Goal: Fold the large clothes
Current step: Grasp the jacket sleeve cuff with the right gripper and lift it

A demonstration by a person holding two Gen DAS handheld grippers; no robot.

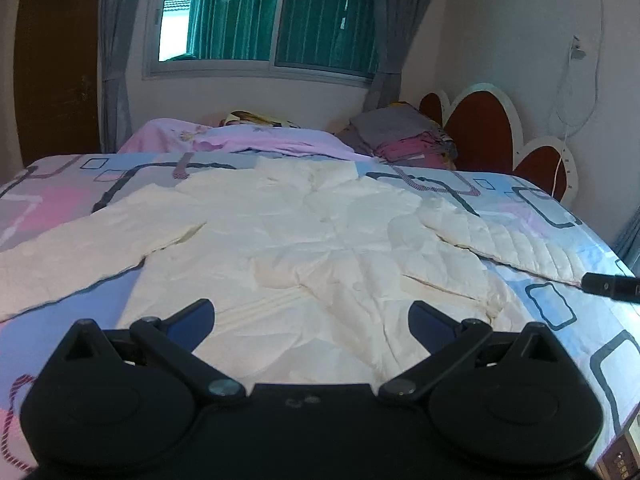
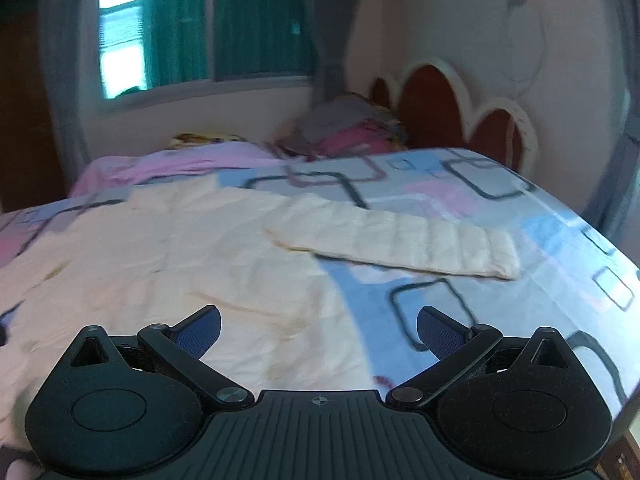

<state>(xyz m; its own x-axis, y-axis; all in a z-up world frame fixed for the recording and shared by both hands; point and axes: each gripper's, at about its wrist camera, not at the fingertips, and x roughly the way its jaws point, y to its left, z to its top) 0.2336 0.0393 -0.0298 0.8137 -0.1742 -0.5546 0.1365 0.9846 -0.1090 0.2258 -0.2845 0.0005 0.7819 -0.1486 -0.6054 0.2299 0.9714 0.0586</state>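
two grippers hang over the near edge of the bed, both spread wide and gripping nothing. the left gripper [image 1: 311,314] has its blue-padded fingers [image 1: 192,316] parted above the hem of the cream quilted jacket [image 1: 288,236], not touching the cloth as far as i can tell. the right gripper [image 2: 319,326] is just as released, one finger over the jacket's right hem corner, the other over bare patterned bedsheet [image 2: 500,184]. its view is blurred. the jacket lies flat, front up, collar toward the window [image 1: 260,16], both sleeves spread outward; the right sleeve [image 2: 404,240] lies well apart from the body. open sheet lies right of that sleeve up to the bed's edge. a pile of folded clothes [image 1: 404,136] sits by the headboard [image 1: 480,128], far from the jacket. a black tip [image 1: 608,286] pokes in at the right edge of the left view.
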